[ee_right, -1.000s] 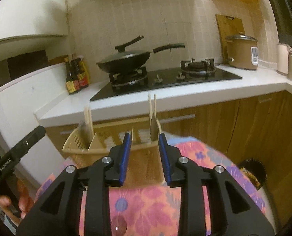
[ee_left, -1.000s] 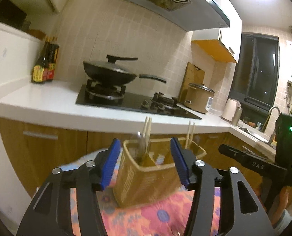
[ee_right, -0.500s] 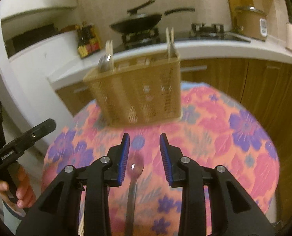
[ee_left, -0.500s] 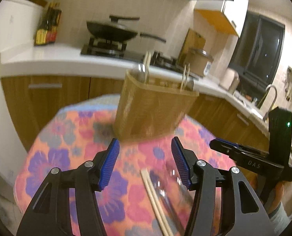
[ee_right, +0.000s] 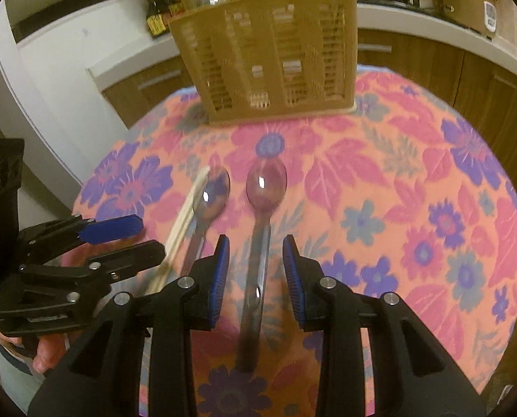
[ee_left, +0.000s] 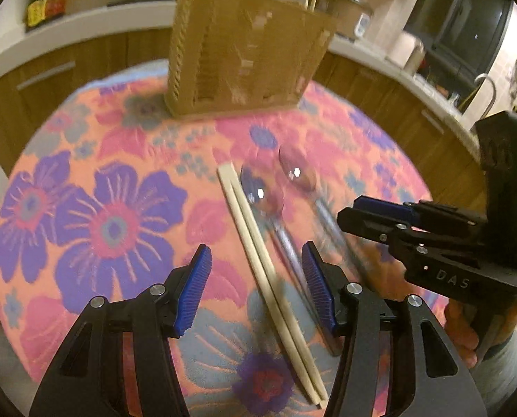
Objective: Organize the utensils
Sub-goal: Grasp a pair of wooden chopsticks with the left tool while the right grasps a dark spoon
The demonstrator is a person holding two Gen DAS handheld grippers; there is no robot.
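Observation:
A pair of pale chopsticks [ee_left: 258, 243] and two metal spoons lie side by side on the flowered tablecloth. My left gripper [ee_left: 256, 288] is open above the chopsticks and the left spoon [ee_left: 263, 194]. My right gripper [ee_right: 256, 271] is open, its jaws either side of the right spoon's [ee_right: 263, 205] handle, just above it. The left spoon [ee_right: 211, 196] and chopsticks [ee_right: 183, 222] also show in the right wrist view, beside the left gripper [ee_right: 119, 239]. The right gripper [ee_left: 369, 215] shows in the left wrist view. A tan slotted utensil basket [ee_right: 272, 59] stands at the table's far side, holding chopsticks and cutlery.
The round table [ee_right: 432, 180] has a pink and purple flowered cloth. Behind it run wooden cabinets and a white counter with sauce bottles [ee_right: 161, 10], a wok on a stove, and a rice cooker [ee_right: 467, 0].
Both grippers tipped downward and lowered from facing the basket and kitchen to looking down at the table. The chopsticks and spoons came into view between the jaws.

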